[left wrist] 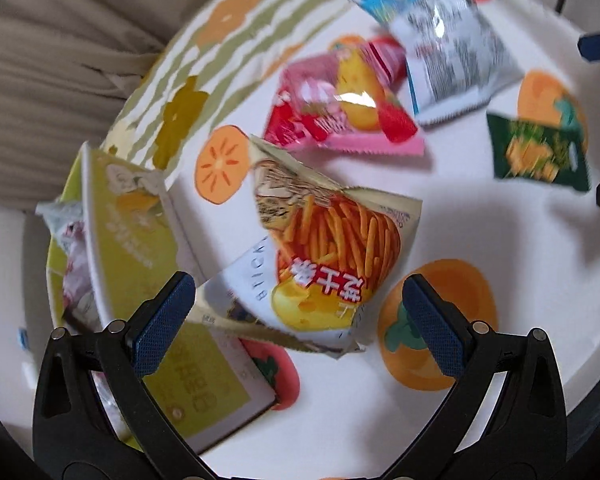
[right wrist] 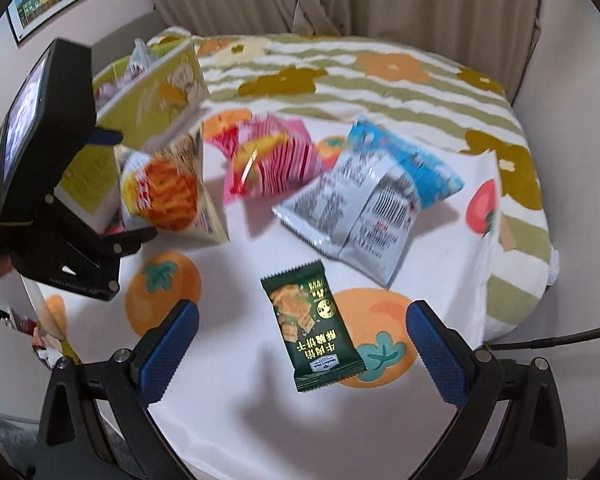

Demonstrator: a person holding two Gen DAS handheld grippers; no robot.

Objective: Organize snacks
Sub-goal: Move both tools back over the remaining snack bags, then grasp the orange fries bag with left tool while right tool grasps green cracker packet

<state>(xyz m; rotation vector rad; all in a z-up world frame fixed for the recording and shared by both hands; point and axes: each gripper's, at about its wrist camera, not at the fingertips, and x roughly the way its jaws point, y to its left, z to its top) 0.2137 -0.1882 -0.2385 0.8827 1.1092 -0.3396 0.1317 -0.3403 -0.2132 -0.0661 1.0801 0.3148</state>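
The left gripper (left wrist: 298, 312) stands with its two blue, knurled pads wide apart, and a crinkled foil stick-snack bag (left wrist: 324, 256), printed with orange sticks and a yellow potato, sits between and just ahead of them; whether either pad touches it cannot be told. To the left of that gripper, a yellow-green cardboard box (left wrist: 140, 248) with its flap raised holds a silvery wrapper (left wrist: 70, 256) inside. Farther ahead of it lie a glossy pink and red bag (left wrist: 340, 112) and, beyond that to the right, a puffed blue and silver bag (left wrist: 448, 60) with fine print on its back; both are blurred. The right gripper (right wrist: 302, 344) is likewise spread open, gripping nothing, and a flat, dark green biscuit packet (right wrist: 312, 328) with serrated ends lies on the cloth between its pads, apart from both. All of this rests on a white tablecloth (right wrist: 236, 420) printed with round orange persimmons, with wavy olive stripes along its far edge. Ahead of the right gripper's left side, the black body of the left gripper hangs by the box.
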